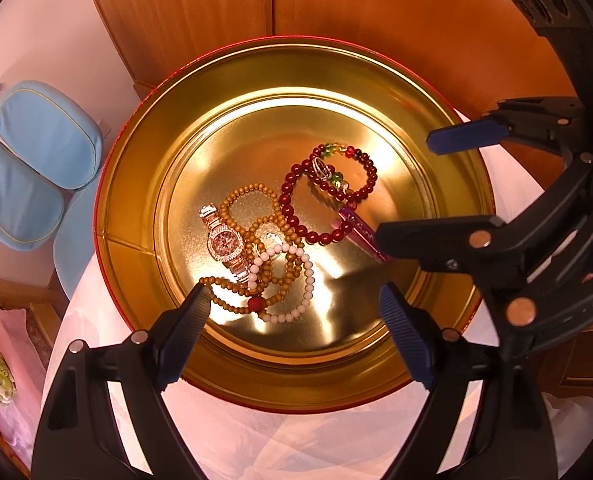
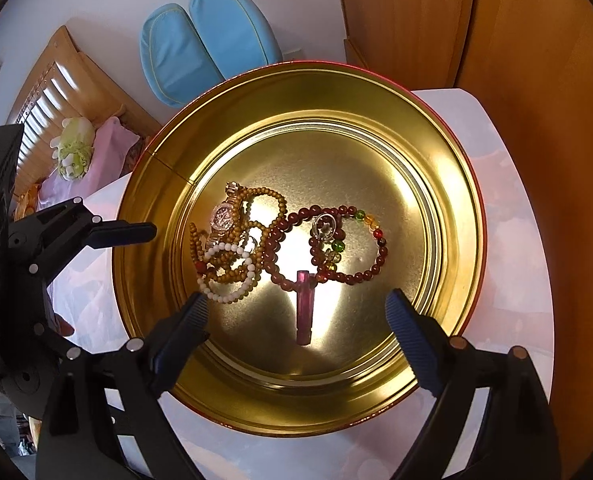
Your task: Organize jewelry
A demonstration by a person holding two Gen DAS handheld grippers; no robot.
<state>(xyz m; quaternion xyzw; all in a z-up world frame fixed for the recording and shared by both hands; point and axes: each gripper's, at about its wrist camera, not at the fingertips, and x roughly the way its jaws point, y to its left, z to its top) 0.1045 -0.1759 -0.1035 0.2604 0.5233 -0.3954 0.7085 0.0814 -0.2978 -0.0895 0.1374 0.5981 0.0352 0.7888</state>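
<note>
A round gold tin (image 1: 136, 208) (image 2: 436, 152) holds a jewelry pile: a rose-gold watch (image 1: 225, 243) (image 2: 224, 216), a tan wooden bead strand (image 1: 252, 200) (image 2: 274, 200), a white bead bracelet (image 1: 306, 280) (image 2: 226, 298), a dark red bead bracelet (image 1: 290, 216) (image 2: 370, 272) with green beads and a silver ring (image 1: 321, 166) (image 2: 324, 224), and a purple tube (image 1: 360, 230) (image 2: 304, 308). My left gripper (image 1: 296, 300) is open and empty above the tin's near side. My right gripper (image 2: 296, 304) is open and empty, straddling the tube from above; it also shows in the left wrist view (image 1: 404, 184).
The tin stands on a white cloth-covered table (image 1: 256, 440) (image 2: 508, 280). Wooden cabinet doors (image 1: 336, 0) rise behind. A blue chair (image 1: 36, 160) (image 2: 200, 40) stands beside the table. A bed with pink bedding (image 2: 96, 148) is at the left.
</note>
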